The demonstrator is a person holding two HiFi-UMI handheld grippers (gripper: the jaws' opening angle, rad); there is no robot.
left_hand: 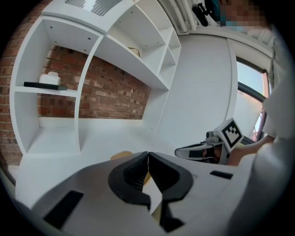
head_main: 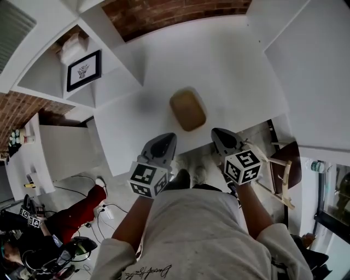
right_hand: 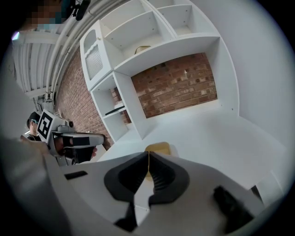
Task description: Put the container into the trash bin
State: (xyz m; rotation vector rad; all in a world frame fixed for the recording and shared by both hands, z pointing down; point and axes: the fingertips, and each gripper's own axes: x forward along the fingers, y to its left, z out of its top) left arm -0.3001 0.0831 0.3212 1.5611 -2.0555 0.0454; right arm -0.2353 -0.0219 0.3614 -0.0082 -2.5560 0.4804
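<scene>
A tan, rounded rectangular container lies on the white table, near its front edge. My left gripper hovers over that edge just left of the container, jaws pressed together and empty. My right gripper hangs to the container's right, also shut with nothing held. In the left gripper view the container peeks out just beyond the shut left gripper. In the right gripper view the container lies straight ahead of the shut right gripper. No trash bin shows in any view.
White shelving with a framed picture stands left of the table, against a brick wall. A wooden chair stands at the right. A person in red trousers sits on the floor at the lower left among cables.
</scene>
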